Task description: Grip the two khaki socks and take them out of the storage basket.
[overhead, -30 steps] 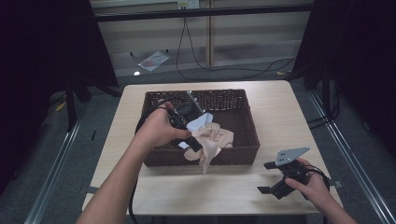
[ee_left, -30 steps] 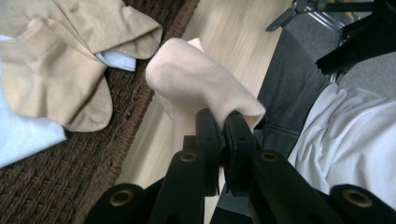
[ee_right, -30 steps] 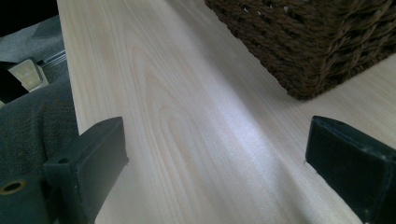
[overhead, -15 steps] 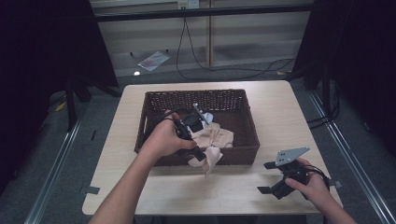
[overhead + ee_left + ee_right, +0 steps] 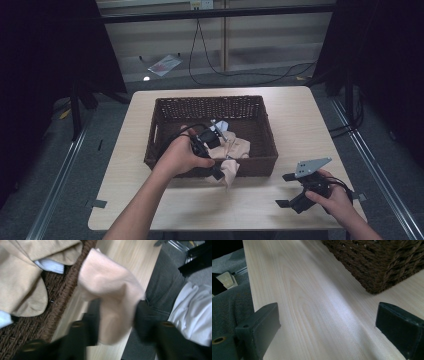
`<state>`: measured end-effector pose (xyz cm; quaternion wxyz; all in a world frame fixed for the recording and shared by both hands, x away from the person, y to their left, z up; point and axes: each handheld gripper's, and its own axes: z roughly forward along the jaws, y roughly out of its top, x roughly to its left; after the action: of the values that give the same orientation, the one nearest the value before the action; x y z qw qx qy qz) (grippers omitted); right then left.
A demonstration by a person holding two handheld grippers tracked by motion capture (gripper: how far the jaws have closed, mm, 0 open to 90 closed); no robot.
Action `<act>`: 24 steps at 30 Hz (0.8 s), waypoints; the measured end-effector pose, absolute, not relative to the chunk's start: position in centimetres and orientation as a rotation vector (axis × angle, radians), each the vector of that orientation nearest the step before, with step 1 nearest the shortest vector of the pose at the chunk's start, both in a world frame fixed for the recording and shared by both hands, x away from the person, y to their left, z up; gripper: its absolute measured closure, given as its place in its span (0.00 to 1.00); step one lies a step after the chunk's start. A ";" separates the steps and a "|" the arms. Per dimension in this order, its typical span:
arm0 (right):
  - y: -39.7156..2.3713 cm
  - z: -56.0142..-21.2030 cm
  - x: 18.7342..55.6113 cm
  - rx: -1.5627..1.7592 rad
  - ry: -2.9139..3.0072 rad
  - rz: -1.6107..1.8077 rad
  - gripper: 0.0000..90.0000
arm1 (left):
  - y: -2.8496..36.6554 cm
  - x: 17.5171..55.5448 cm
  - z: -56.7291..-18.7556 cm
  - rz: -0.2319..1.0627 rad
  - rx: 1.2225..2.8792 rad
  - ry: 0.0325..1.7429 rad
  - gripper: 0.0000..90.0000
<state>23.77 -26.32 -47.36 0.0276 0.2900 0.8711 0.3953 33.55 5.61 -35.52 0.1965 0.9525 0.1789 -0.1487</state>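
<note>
Peach sock (image 5: 112, 297) hangs lengthwise between the left gripper's (image 5: 117, 322) fingers, which have just been opening, over the basket's (image 5: 165, 112) near rim; the right gripper (image 5: 292, 192) rests spread wide, lower right.

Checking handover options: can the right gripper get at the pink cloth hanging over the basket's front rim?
Probably yes. The right gripper rests open on the table beside the basket, bare wood between. But the cloth hangs between the left gripper's jaws, which have just been opening.
</note>
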 end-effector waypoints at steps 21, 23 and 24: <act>-26.2 -47.4 23.7 0.898 2.695 1.222 0.06 | 6.2 36.0 -33.1 -0.205 2.599 0.610 0.18; -26.2 -47.4 23.7 0.899 2.695 1.223 0.06 | 6.2 36.7 -33.3 -0.171 2.579 0.653 0.16; -26.2 -47.4 23.7 0.899 2.695 1.222 0.06 | 6.3 37.1 -33.5 -0.166 2.591 0.671 0.16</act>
<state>23.75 -26.24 -47.37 0.0245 0.2905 0.8711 0.3951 37.12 6.26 -33.47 0.2279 0.9408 0.2436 -0.0601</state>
